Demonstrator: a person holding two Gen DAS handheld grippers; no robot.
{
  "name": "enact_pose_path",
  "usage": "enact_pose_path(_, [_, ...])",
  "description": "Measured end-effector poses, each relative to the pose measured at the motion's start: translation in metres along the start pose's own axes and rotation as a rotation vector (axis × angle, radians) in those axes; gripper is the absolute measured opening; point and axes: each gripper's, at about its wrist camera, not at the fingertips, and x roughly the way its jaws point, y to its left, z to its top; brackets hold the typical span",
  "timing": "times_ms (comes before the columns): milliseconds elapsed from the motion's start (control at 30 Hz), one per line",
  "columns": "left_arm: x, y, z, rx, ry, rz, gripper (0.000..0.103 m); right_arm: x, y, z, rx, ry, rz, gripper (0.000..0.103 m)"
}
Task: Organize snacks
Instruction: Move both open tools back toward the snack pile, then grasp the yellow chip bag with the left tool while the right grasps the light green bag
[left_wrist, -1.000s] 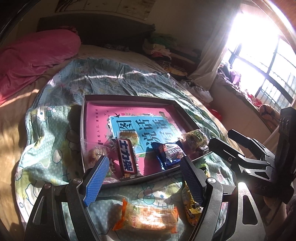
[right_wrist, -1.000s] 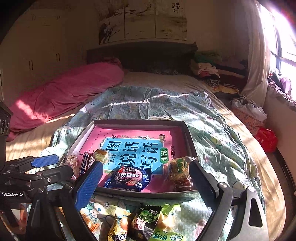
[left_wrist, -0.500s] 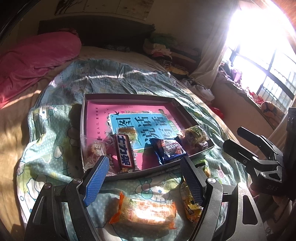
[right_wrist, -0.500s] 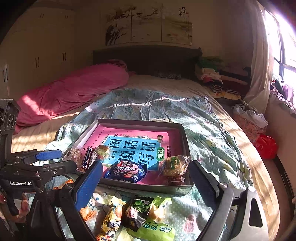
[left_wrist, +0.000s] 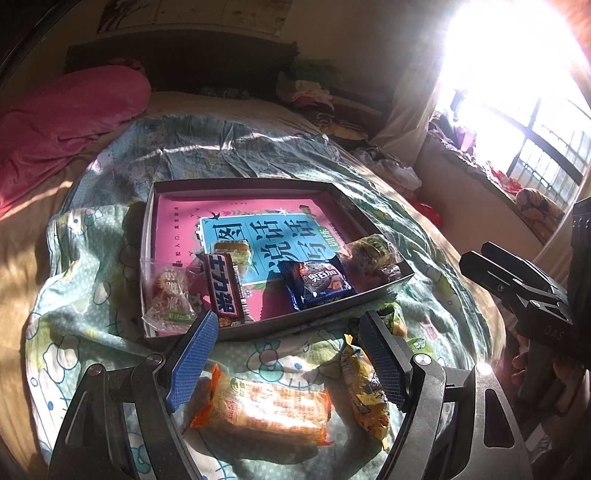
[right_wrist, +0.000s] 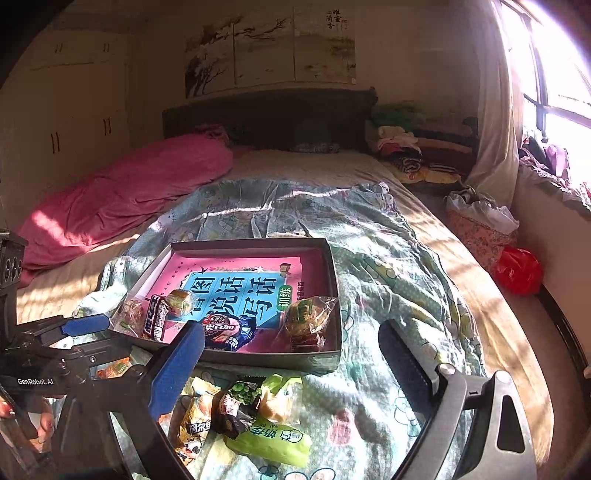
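A shallow grey box (left_wrist: 240, 183) lined with a pink and blue book lies on the patterned blanket. Along its near side are a clear candy pack (left_wrist: 168, 295), a red chocolate bar (left_wrist: 225, 291), a blue cookie pack (left_wrist: 316, 284) and a wrapped cake (left_wrist: 373, 254). My left gripper (left_wrist: 288, 328) hovers open and holds nothing, just before the box's near rim. Beneath it lie an orange snack pack (left_wrist: 262, 410) and a yellow pack (left_wrist: 365, 395). My right gripper (right_wrist: 291, 336) is open too, above a green pack (right_wrist: 273, 441), a dark pea pack (right_wrist: 236, 402) and a yellow pack (right_wrist: 194, 424).
A pink quilt (right_wrist: 122, 199) lies along the bed's left side below the dark headboard (right_wrist: 269, 110). Piled clothes (right_wrist: 399, 144) sit at the far right corner. The bed's right edge drops to a floor with a red bag (right_wrist: 517, 269) under the bright window.
Both grippers have drawn back from the box, the right one more. The box looks smaller and farther, and more of the loose packs on the blanket show. Both stay open.
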Motion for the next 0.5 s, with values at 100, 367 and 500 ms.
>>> enact_pose_path(100, [0.002, -0.006, -0.004, 0.013, 0.014, 0.000, 0.080, -0.002, -0.002, -0.002, 0.003, 0.008, 0.005, 0.095])
enact_pose_path(367, [0.004, -0.024, -0.013, 0.061, 0.044, -0.014, 0.080, 0.001, -0.005, -0.014, 0.019, 0.054, 0.025, 0.095])
enact_pose_path(500, [0.005, -0.033, -0.019, 0.084, 0.060, -0.021, 0.080, 0.002, -0.007, -0.018, 0.021, 0.069, 0.025, 0.095])
